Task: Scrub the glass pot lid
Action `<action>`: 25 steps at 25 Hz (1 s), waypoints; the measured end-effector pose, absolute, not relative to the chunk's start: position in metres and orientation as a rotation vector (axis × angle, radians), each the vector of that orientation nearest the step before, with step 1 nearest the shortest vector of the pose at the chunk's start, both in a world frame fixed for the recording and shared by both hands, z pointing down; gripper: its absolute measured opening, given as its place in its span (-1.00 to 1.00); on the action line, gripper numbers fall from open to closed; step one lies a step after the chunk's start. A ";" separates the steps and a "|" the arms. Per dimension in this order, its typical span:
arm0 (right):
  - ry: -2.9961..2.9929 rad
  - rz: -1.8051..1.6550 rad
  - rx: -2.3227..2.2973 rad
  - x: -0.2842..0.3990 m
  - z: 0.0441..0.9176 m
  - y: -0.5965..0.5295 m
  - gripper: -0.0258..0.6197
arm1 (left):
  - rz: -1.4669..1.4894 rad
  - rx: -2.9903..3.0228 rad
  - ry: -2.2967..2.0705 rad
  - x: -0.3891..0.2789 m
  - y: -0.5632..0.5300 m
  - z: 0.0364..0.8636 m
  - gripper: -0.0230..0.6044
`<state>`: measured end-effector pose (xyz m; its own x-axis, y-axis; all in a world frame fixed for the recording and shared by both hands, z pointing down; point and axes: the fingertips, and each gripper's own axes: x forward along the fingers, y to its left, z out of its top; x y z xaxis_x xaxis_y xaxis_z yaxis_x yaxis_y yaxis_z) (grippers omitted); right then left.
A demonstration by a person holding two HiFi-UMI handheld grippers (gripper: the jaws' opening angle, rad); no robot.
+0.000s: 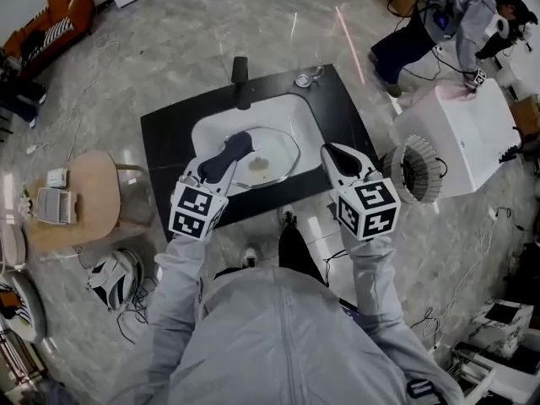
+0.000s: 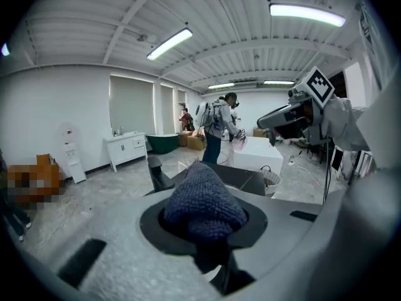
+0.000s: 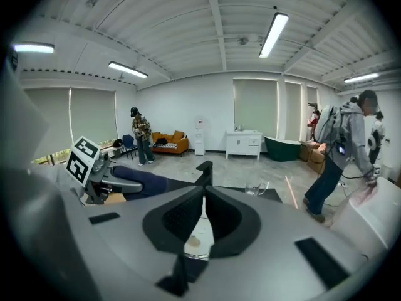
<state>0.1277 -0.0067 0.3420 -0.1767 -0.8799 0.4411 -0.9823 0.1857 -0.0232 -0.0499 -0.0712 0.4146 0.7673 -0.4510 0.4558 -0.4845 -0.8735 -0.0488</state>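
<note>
head view from above: i stand at a black counter with a white sink (image 1: 206, 130) set into it, a black tap (image 1: 241, 81) at the sink's far edge. the glass lid (image 1: 272, 146) lies flat inside the sink, filling most of the basin, with a brownish patch near its middle that may be a knob or residue; i cannot tell which. my left gripper (image 1: 229, 153) reaches over the sink's near left side, clenched on a dark blue knitted scrubber (image 1: 237, 145) that sticks out past the jaws above the lid's left part; whether it touches the glass is unclear. in the left gripper view the scrubber (image 2: 203, 200) bulges soft and rounded between the jaws. my right gripper (image 1: 331, 153) hovers just beside the sink's right rim, over the counter. in the right gripper view its jaws are pressed almost together with only a thin slit between them, grasping nothing, and a sliver of the lid (image 3: 195, 242) shows through the slit. my judgement: the lid is stiff, fairly heavy, breakable, and likely slick if wet, so it may skate round the sink under scrubbing. i would steady it at the rim nearest the sink's right side, or at a centre knob if there is one, with gentle pressure and no twisting, letting the soft scrubber do the work.
</note>
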 end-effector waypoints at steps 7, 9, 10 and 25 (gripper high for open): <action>-2.219 0.485 1.612 0.138 0.367 -0.064 -0.82 | 0.843 2.723 -0.837 -0.050 -0.097 0.460 -0.66; -2.228 0.516 1.584 0.143 0.380 -0.076 -0.82 | 0.864 2.690 -0.838 -0.047 -0.103 0.473 -0.66; -2.229 0.535 1.577 0.147 0.387 -0.082 -0.82 | 0.875 2.673 -0.837 -0.045 -0.106 0.481 -0.66; -2.328 0.676 1.315 0.164 0.477 -0.148 -0.82 | 1.188 2.364 -0.914 -0.024 -0.166 0.619 -0.66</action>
